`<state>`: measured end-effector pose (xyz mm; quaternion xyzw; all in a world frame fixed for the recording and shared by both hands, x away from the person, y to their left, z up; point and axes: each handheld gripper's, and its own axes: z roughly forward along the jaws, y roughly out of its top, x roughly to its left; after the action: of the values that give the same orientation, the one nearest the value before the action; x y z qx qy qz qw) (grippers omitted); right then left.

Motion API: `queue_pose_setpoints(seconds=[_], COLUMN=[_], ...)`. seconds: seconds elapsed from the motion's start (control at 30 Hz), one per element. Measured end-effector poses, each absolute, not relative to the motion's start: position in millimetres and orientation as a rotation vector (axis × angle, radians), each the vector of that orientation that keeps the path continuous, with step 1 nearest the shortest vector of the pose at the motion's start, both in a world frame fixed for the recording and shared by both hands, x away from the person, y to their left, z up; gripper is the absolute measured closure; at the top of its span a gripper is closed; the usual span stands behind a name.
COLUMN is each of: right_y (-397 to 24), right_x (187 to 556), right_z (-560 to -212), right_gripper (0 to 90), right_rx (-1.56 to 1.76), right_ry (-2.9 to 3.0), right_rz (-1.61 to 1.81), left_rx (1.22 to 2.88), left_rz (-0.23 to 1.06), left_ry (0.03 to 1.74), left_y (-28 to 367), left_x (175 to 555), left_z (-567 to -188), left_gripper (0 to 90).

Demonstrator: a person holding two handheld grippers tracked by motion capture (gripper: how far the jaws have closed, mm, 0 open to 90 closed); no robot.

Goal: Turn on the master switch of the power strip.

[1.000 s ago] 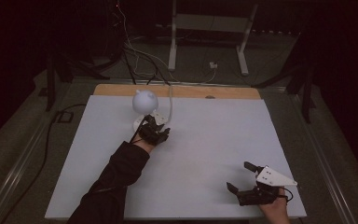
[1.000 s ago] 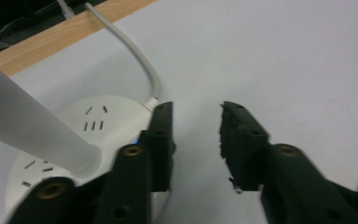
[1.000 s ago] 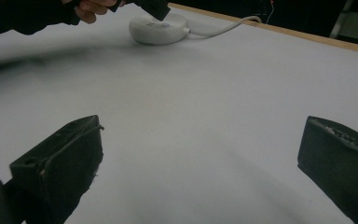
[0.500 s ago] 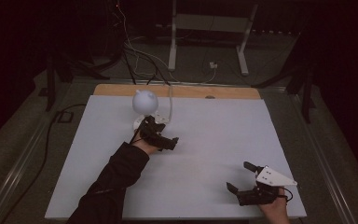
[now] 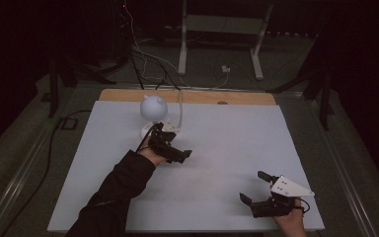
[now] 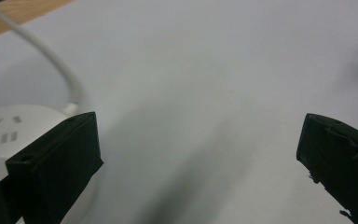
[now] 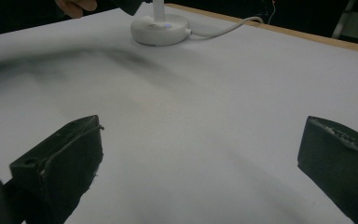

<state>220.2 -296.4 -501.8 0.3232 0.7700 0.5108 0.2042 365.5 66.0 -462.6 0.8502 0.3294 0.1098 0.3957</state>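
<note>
A small white lamp with a round head (image 5: pixel 153 107) stands on a round base (image 5: pixel 148 132) at the far left of the white table (image 5: pixel 227 143). Its white cable (image 5: pixel 180 111) runs back to the wooden edge. My left gripper (image 5: pixel 173 143) lies just right of the base; its jaws have just been opening and stand open with nothing between them. In the left gripper view the base (image 6: pixel 9 135) sits behind the left jaw, the cable (image 6: pixel 51 58) curving off, with my left gripper (image 6: pixel 200 140) over bare table. My right gripper (image 5: pixel 252 186) rests open and empty at the front right. The right gripper view has the base (image 7: pixel 159 29) far off.
A wooden strip (image 5: pixel 187 96) borders the table's far edge. Beyond it are cables and a metal stand (image 5: pixel 217 29) on the dark floor. The person's left sleeve (image 5: pixel 113 197) crosses the table's front left.
The left gripper's jaws have spread wide beside the lamp base, and the hand has drawn slightly back from it. The right gripper has kept still.
</note>
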Motion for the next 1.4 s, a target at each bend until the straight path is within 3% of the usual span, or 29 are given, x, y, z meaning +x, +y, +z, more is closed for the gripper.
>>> queue_pose_setpoints(seconds=[0.8, 1.4], right_y=[-294, -293], right_x=[220, 219], right_z=[-502, -501], right_gripper=[0.0, 0.0], right_rx=[0.894, 0.889], right_ry=[2.152, 2.151], right_rz=[1.419, 1.416], left_rx=[2.136, 2.143], left_rz=[0.204, 0.197], left_ry=[0.75, 0.722], left_y=[110, 138], left_x=[326, 285], left_z=[-452, -469], left_gripper=[0.3, 0.3])
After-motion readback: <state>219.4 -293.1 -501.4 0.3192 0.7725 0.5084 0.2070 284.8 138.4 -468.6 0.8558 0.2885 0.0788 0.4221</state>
